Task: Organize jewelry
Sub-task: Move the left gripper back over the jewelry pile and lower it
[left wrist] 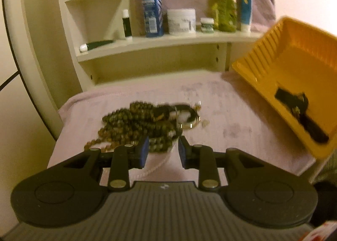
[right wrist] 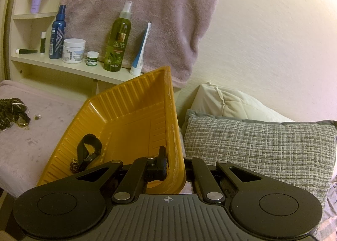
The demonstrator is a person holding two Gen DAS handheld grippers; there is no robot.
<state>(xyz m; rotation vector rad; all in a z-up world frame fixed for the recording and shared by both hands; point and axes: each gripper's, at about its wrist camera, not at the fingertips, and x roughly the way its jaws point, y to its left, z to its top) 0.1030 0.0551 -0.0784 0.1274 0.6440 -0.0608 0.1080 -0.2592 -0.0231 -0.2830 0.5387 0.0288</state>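
A pile of jewelry with dark green bead strands, a black band and gold pieces lies on the pink towel-covered surface. My left gripper is open and empty, just in front of the pile. My right gripper is shut on the rim of a yellow plastic tray and holds it tilted. A black watch strap and a small dark beaded piece lie in the tray. The tray also shows in the left wrist view, at the right, with the strap inside. The jewelry pile shows in the right wrist view at far left.
A shelf behind holds a blue bottle, a white jar, a green olive bottle and tubes. A pink towel hangs on the wall. A grey checked pillow and a white pillow lie at right.
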